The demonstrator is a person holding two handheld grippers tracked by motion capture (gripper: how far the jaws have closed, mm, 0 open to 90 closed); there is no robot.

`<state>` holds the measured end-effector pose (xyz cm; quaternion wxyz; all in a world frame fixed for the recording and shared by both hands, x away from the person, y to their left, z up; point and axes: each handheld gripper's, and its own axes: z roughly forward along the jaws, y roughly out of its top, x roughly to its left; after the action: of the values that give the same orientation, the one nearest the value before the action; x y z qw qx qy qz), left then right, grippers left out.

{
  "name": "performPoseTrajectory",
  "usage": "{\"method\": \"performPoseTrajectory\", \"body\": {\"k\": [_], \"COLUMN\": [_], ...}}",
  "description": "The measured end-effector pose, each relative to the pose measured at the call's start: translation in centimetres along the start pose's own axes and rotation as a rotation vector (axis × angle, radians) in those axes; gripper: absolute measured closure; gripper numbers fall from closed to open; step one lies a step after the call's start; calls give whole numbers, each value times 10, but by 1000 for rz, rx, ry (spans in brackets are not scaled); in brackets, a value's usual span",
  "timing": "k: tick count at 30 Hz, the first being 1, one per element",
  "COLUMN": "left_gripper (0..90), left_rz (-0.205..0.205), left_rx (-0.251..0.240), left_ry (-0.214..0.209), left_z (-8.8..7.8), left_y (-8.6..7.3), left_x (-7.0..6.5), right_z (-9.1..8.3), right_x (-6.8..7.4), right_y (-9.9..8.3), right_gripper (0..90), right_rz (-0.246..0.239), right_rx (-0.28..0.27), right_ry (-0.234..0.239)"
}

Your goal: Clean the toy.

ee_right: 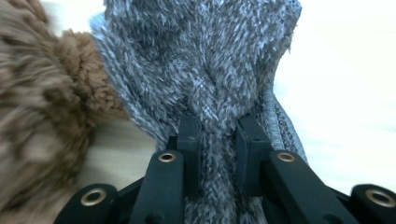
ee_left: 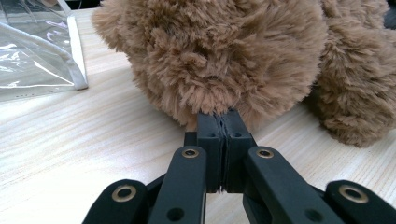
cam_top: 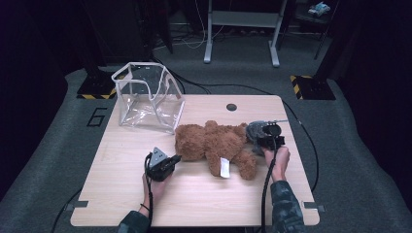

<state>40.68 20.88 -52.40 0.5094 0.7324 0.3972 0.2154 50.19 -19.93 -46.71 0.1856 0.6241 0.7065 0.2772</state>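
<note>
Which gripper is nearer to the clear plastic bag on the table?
Left. The left gripper is shut at the brown teddy bear, just below the clear plastic bag. The right gripper grips a grey knitted cloth beyond the bear.

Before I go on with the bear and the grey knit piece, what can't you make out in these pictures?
- Teddy bear: its face, high view, turned away and too small.
- Left gripper: whether fur is pinched between the shut tips, left gripper view, pile covers them.
- Grey knit piece: what it is, right gripper view, bunched and cut off.
- White tag: print too small, high view.
</note>
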Motion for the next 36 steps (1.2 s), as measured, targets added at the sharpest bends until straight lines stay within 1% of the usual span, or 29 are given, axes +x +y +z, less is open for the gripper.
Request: {"method": "performPoseTrajectory", "body": {"k": [1,2,3,4,5,6,7,8,9,10,12,14,15,16,17,20,21,22,23,24,25,26,27,28,29,31,33,35,36], "left_gripper": [885,884,885,885,884,884,885,885,884,884,884,885,885,885,884,885,884,885,885,884,884,884,884,884,884,884,884,884,884], "left_rz": [0,1,1,2,3,4,4,4,4,3,4,3,3,2,-1,0,1,1,2,3,3,4,5,5,4,3,4,8,8], "left_rx": [0,1,1,3,3,2,2,3,3,2,3,2,2,1,1,1,0,0,1,2,2,2,4,3,3,1,1,4,4], "left_ry": [0,3,6,2,3,3,3,4,4,4,4,4,3,3,1,2,2,3,2,2,2,2,1,1,1,3,1,-2,-2], "left_z": [0,0,0,0,0,0,0,0,0,0,0,0,0,0,0,0,0,0,0,0,0,0,0,0,0,0,0,0,0], "left_y": [0,0,0,0,0,0,0,0,0,0,0,0,0,0,0,0,0,0,0,0,0,0,0,0,0,0,0,0,0], "left_x": [0,0,0,0,0,0,0,0,0,-1,-1,-1,0,0,-1,0,0,0,0,0,0,0,0,0,0,-1,-1,-1,-1], "right_z": [-10,-14,-25,-33,-42,-55,-55,-62,-62,-62,-57,-48,-42,-37,-33,-29,-29,-37,-37,-52,-52,-57,-66,-74,-74,-72,-60,-51,-47], "right_x": [-2,-2,-1,2,4,12,12,21,21,25,40,49,52,53,52,47,45,43,43,43,43,45,48,61,61,73,78,78,76], "right_y": [-1,-1,-2,-2,-2,-2,-2,-2,-2,-2,-6,-10,-13,-16,-19,-25,-27,-28,-28,-27,-27,-26,-24,-22,-22,-22,-26,-31,-32], "right_gripper": [750,750,750,750,750,750,750,750,750,750,750,749,749,750,750,749,749,749,749,748,748,748,748,748,748,748,748,747,747], "right_rz": [-4,-8,-15,-21,-35,-62,-62,-88,-88,-98,-135,-149,-161,-167,-161,-169,-182,-200,-200,-197,-197,-197,-206,-250,-250,-275,-300,-285,-289], "right_rx": [-25,-36,-59,-82,-96,-117,-117,-123,-123,-125,-99,-67,-53,-45,-36,-3,3,-12,-12,-50,-50,-70,-95,-116,-116,-105,-83,-60,-65], "right_ry": [14,18,40,50,70,98,98,131,131,142,165,162,149,142,137,108,88,66,66,73,73,80,101,117,117,119,109,100,95]}}
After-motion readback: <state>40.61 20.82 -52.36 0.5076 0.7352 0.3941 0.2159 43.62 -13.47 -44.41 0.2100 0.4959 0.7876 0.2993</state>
